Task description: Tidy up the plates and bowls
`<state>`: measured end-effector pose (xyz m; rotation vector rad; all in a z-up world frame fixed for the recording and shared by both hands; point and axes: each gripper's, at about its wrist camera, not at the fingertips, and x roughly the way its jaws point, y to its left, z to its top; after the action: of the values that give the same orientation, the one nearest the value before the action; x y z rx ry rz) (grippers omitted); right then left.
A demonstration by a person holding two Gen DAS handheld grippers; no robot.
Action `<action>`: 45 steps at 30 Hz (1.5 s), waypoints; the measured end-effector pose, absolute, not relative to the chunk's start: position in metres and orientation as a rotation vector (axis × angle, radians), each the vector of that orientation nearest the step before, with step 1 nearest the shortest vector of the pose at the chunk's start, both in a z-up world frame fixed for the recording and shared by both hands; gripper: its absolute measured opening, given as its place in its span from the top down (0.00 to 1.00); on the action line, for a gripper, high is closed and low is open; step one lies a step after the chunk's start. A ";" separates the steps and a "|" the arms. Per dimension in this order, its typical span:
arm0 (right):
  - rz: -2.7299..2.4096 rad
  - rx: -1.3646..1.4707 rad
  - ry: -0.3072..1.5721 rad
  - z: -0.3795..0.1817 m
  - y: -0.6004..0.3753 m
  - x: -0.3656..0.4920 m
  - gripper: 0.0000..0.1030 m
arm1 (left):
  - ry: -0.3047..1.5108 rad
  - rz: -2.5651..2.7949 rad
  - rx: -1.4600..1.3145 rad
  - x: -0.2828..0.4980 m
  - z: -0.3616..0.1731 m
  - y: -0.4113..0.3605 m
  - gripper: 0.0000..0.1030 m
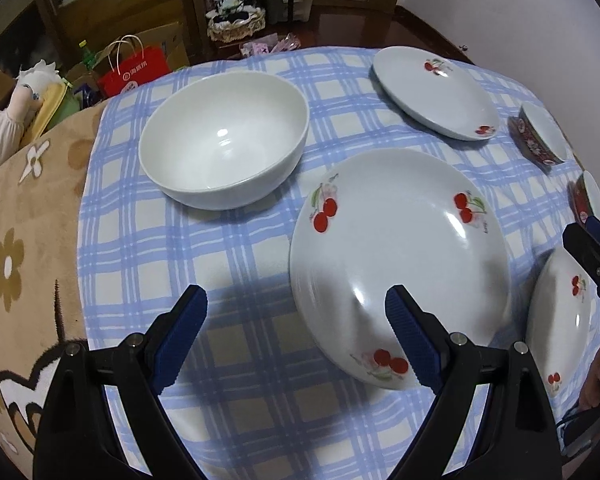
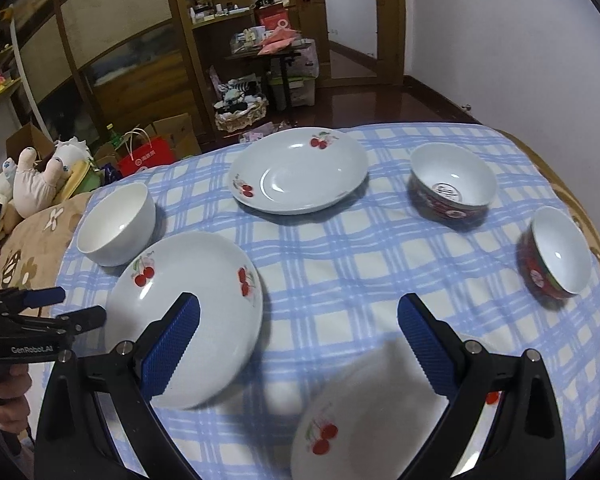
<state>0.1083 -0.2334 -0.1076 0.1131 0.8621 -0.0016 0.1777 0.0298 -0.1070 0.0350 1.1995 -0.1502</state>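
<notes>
Your left gripper (image 1: 296, 300) and right gripper (image 2: 299, 308) hung spread and empty over round, glossy cherry-print plates (image 1: 400, 252).

cherry plates (image 2: 298, 170): 3 | plain white bowl (image 2: 116, 224): 1 | red patterned bowls (image 2: 452, 182): 2 (white inside)

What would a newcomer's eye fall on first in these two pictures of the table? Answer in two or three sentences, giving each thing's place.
The blue checked cloth fills the scene, dotted with three cherry-printed plates: one at the back, one left of centre, one nearest the camera. A plain white bowl sits far left, and two red-patterned bowls on the right. The right gripper hangs open over the nearest plate.
</notes>
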 end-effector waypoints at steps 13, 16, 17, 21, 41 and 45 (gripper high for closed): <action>0.067 0.173 0.980 -0.152 -0.220 0.137 0.41 | 1.287 -0.123 0.061 0.197 -0.147 0.025 0.22; 0.076 0.179 1.003 -0.161 -0.217 0.139 0.50 | 1.297 -0.125 0.044 0.200 -0.151 0.027 0.29; 0.081 0.181 1.007 -0.163 -0.216 0.140 0.52 | 1.296 -0.123 0.042 0.200 -0.152 0.028 0.33; 0.093 0.195 1.021 -0.171 -0.215 0.139 0.55 | 1.277 -0.112 0.003 0.203 -0.153 0.035 0.46; 0.115 0.267 1.055 -0.187 -0.221 0.138 0.79 | 1.309 -0.166 -0.151 0.208 -0.162 0.048 0.55; 0.119 0.260 1.055 -0.187 -0.219 0.138 0.79 | 1.296 -0.186 -0.135 0.210 -0.162 0.039 0.66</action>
<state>0.1380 -0.2191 -0.1868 0.2600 1.0547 0.1187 0.2102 0.0386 -0.1615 -0.1351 1.2960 -0.1858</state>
